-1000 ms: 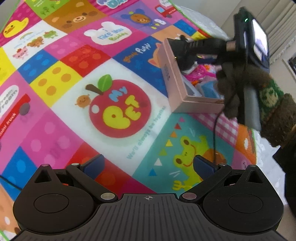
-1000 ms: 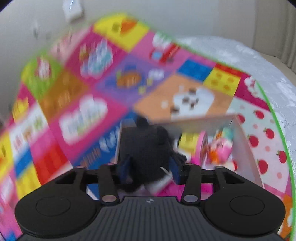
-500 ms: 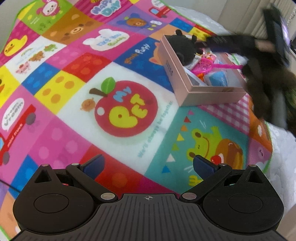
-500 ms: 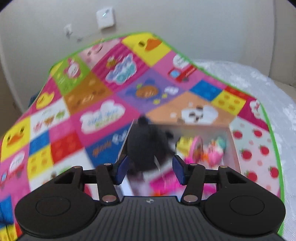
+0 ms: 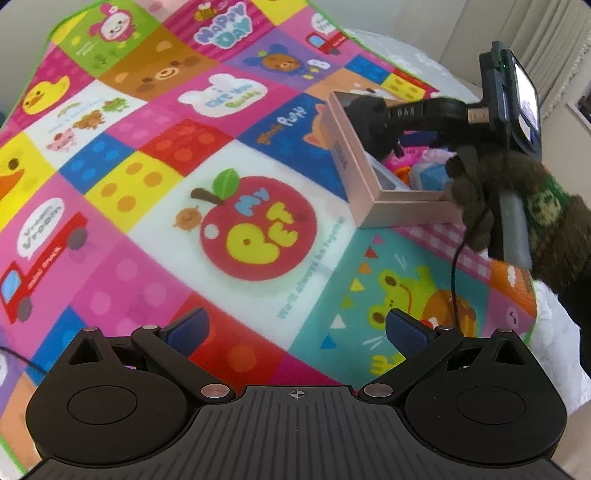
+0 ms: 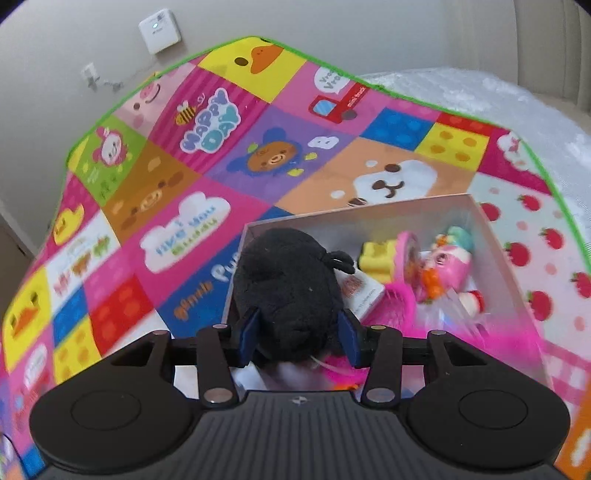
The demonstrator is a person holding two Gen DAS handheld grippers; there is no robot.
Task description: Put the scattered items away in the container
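Note:
A pink cardboard box (image 5: 402,212) sits on the play mat at the right; it also shows in the right wrist view (image 6: 495,236). Inside lie a pink doll (image 6: 448,262), a yellow block (image 6: 376,258), a pink brush and other small toys. My right gripper (image 6: 297,334) has its blue pads against both sides of a black plush toy (image 6: 288,291), which rests over the box's left rim. In the left wrist view the plush (image 5: 369,118) sits at the box's far corner. My left gripper (image 5: 295,328) is open and empty, low over the mat.
The colourful play mat (image 5: 155,177) covers a white quilted bed (image 6: 480,92). A wall with a white switch plate (image 6: 159,31) stands behind. A gloved hand (image 5: 517,206) holds the right gripper's handle beside the box.
The right gripper's jaws have spread wider around the black plush, which has settled onto the box's left rim. The left gripper has tilted up slightly and stays open.

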